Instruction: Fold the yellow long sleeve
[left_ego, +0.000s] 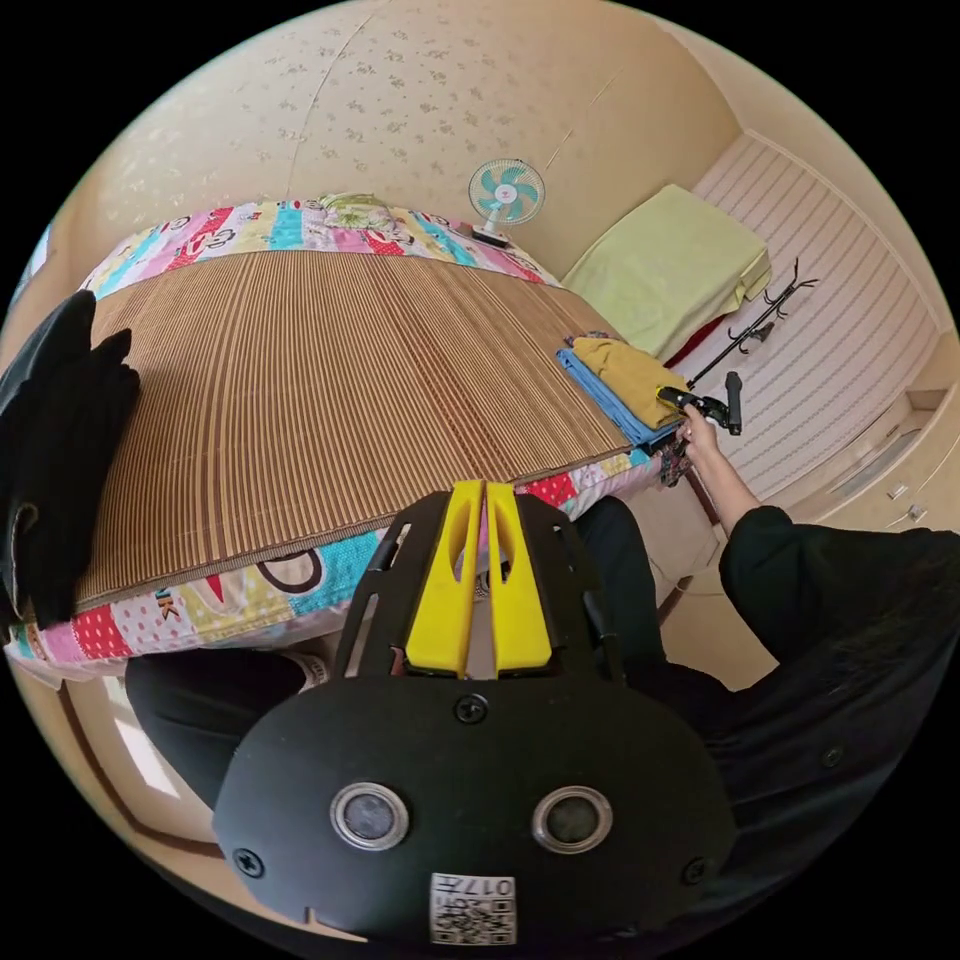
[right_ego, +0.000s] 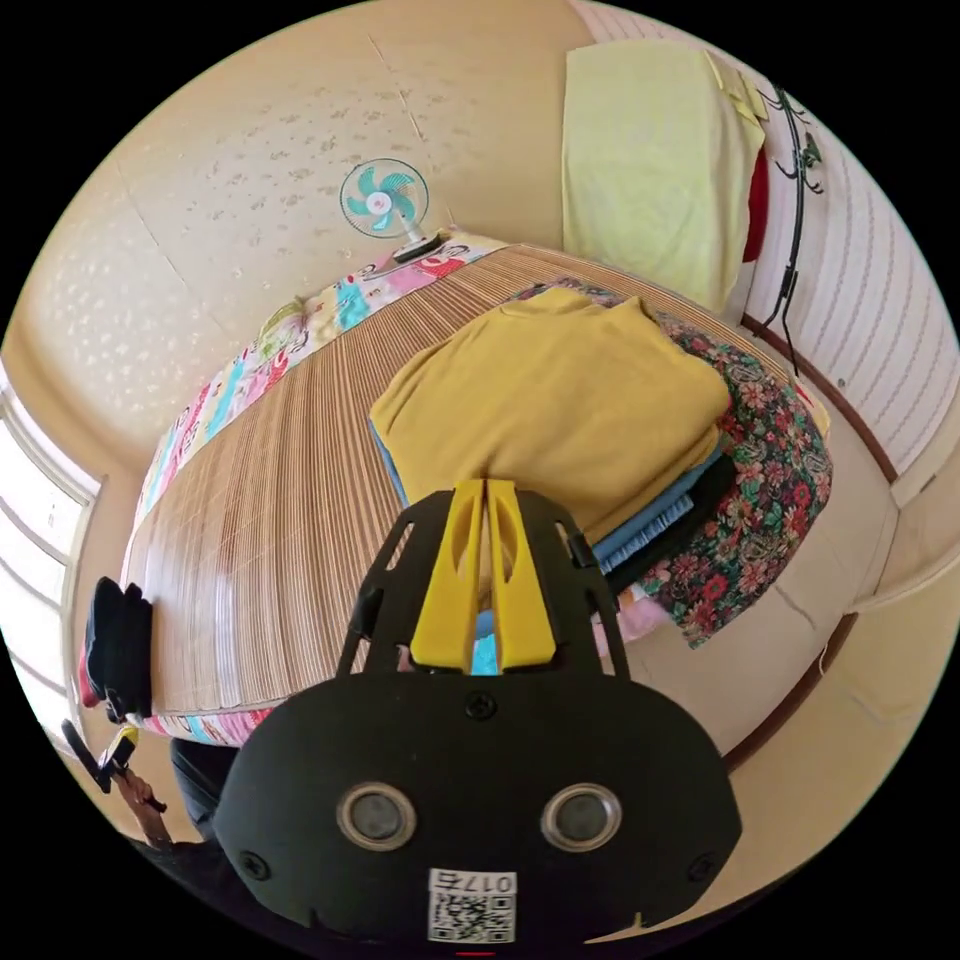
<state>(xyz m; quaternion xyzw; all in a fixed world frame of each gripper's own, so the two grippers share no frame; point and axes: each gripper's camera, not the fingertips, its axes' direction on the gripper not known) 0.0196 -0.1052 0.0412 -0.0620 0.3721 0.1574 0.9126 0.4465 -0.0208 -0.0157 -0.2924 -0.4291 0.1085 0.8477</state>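
Note:
The yellow long sleeve (right_ego: 560, 400) lies folded flat on top of a stack of blue, black and floral garments (right_ego: 770, 470) at the corner of the bed. My right gripper (right_ego: 485, 490) is shut, its tips over the shirt's near edge, and no cloth shows between the jaws. In the left gripper view the same shirt (left_ego: 625, 372) sits far right on the blue layer, with a hand holding the right gripper (left_ego: 690, 400) at its edge. My left gripper (left_ego: 485, 490) is shut on nothing, off the bed's near side; it also appears small as the left gripper (right_ego: 112, 752).
A striped bamboo mat (left_ego: 330, 390) covers the bed over a colourful patchwork sheet (left_ego: 200, 600). A pile of black clothes (left_ego: 60, 440) sits on the mat's left edge. A small fan (left_ego: 507, 195) stands at the far side. A pale green cloth (right_ego: 650, 150) and a coat rack (right_ego: 795, 170) are by the wall.

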